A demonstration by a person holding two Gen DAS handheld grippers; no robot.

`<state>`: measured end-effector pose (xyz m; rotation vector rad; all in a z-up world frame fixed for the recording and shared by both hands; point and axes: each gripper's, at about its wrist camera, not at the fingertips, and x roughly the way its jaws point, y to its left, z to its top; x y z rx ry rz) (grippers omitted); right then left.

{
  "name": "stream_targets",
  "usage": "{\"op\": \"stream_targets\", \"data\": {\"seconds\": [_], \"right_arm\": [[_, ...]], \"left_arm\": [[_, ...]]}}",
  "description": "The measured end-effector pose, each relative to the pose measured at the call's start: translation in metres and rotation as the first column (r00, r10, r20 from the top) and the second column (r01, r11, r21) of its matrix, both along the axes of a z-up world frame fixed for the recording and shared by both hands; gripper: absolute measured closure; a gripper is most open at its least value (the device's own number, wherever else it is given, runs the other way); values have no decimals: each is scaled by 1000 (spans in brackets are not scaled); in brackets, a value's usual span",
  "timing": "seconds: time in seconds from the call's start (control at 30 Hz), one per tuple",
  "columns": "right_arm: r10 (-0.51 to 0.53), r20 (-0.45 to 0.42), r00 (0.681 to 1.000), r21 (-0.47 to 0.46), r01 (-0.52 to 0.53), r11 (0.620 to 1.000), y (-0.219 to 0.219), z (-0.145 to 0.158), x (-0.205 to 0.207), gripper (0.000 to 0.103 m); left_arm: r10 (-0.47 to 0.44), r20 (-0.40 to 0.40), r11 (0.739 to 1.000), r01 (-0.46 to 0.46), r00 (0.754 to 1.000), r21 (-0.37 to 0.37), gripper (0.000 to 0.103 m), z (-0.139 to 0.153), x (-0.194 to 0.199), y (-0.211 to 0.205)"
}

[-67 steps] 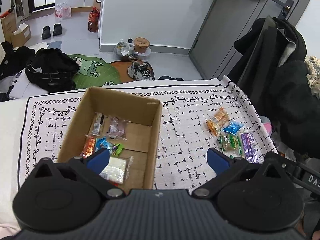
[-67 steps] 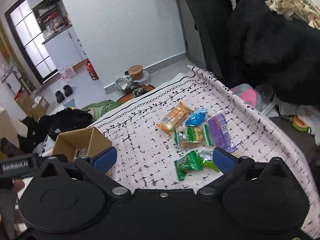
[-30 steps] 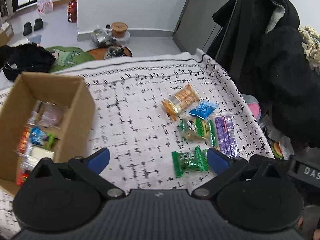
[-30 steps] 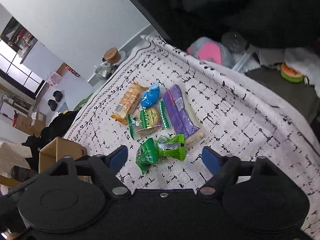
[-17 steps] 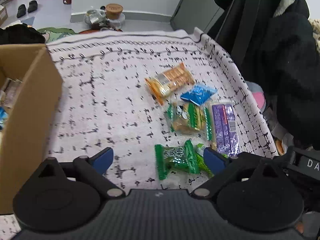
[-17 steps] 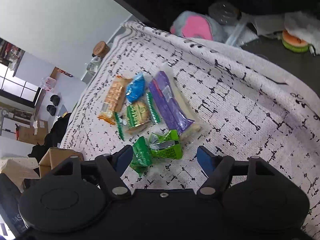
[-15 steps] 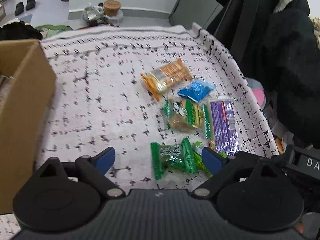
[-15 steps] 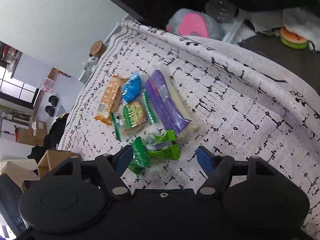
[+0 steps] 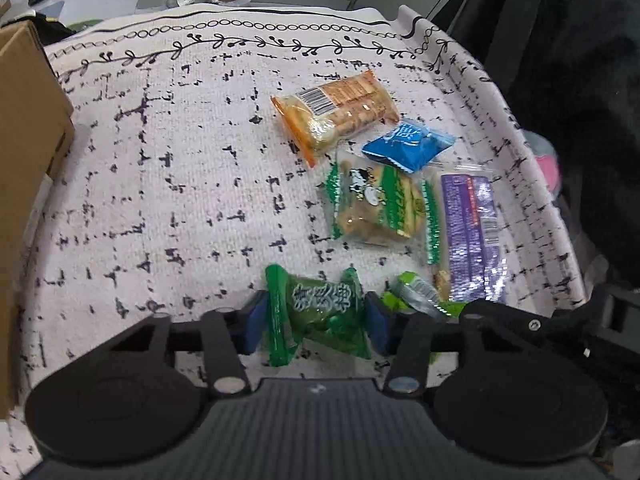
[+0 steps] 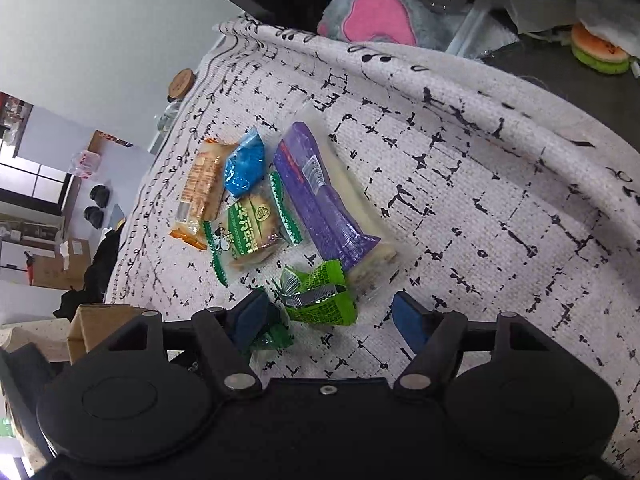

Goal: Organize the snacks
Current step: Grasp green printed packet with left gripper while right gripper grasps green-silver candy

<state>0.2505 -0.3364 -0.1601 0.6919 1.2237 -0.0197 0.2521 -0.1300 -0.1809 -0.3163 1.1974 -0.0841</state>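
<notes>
My left gripper points down at the cloth and its jaws are closing on the dark green packet; the blue pads sit against both ends of the wrapper, which bunches up between them. The packet lies at the near edge of the snack cluster, right of the cardboard box that stands at the far left.

My right gripper hangs just beside it with jaws spread apart, holding nothing. The light green packet with a silver crimp lies between its pads, nearer the left one, and I cannot tell whether that pad touches it. A corner of the dark green packet peeks out under that left pad.

Farther away the other snacks lie close together on the cloth: the orange biscuit pack farthest, the small blue packet just right of it, the green-edged cracker pack in the middle, and the long purple bar on the right, touching the light green packet at its near end
</notes>
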Motion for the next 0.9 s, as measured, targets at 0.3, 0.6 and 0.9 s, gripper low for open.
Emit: {"op": "stream_targets", "data": {"seconds": [0.3,0.6,0.9], "right_arm": [[17,-2,1000,-66,-17,998,27,-7,13,33],[71,1,997,-122,-70,990,50,-10,18,27],[144,5,990,-167,-141,976,61,-11,15,65]], "left_arm": [[3,-8,1000,-3,1000,-7,67,6,2,14],[21,-9,1000,-21,1000,3,67,11,-4,32],[53,-13,998,-52,999,32,67,21,-16,52]]}}
